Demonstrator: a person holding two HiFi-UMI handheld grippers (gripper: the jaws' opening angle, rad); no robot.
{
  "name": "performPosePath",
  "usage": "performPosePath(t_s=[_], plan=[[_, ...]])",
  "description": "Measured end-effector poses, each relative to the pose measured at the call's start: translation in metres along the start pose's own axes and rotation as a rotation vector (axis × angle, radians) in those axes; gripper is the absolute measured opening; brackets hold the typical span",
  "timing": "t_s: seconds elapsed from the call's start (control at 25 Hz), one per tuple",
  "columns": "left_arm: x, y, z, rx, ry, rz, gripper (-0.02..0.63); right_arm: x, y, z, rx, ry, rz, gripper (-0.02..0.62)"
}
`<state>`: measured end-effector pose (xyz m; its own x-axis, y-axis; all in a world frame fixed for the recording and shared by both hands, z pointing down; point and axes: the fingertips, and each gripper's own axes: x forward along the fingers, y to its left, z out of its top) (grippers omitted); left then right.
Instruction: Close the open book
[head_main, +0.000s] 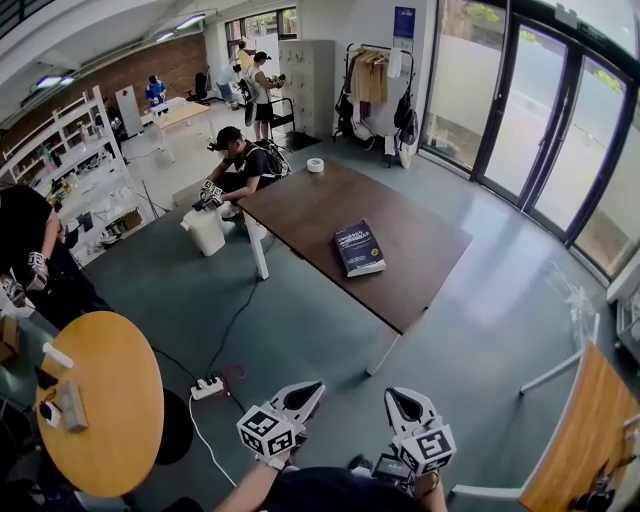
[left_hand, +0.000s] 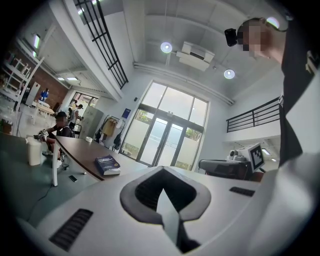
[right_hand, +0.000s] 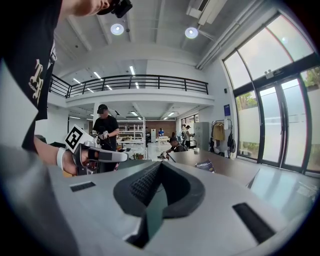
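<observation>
A blue book lies flat on the brown table, cover up, and looks closed. It also shows small and far off in the left gripper view as the book and in the right gripper view as the book. Both grippers hang close to my body at the bottom of the head view, well short of the table. My left gripper is shut with nothing in it. My right gripper sits beside it, jaws together and empty.
A person sits at the table's far end beside a white bin. A tape roll lies on the far corner. A round wooden table stands at my left, a power strip and cable on the floor ahead.
</observation>
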<state>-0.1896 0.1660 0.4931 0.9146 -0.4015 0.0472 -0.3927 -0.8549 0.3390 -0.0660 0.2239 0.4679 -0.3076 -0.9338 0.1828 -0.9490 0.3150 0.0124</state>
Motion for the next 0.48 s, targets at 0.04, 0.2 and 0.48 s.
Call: performPosePath(t_s=[0.04,0.2,0.48], plan=[[0.000,0.000,-0.001,0.000,0.000,0.001,0.005,0.000,0.000,-0.001,0.000,0.002,0.001,-0.012],[0.000,0.000,-0.003,-0.003,0.007,0.006,0.005,0.000,0.001,-0.004,0.012,0.011,0.010,-0.012],[0.001,-0.012,-0.010,-0.011,0.006,-0.011,0.005,-0.008,0.001,-0.008,0.016,0.019,0.004,-0.012]])
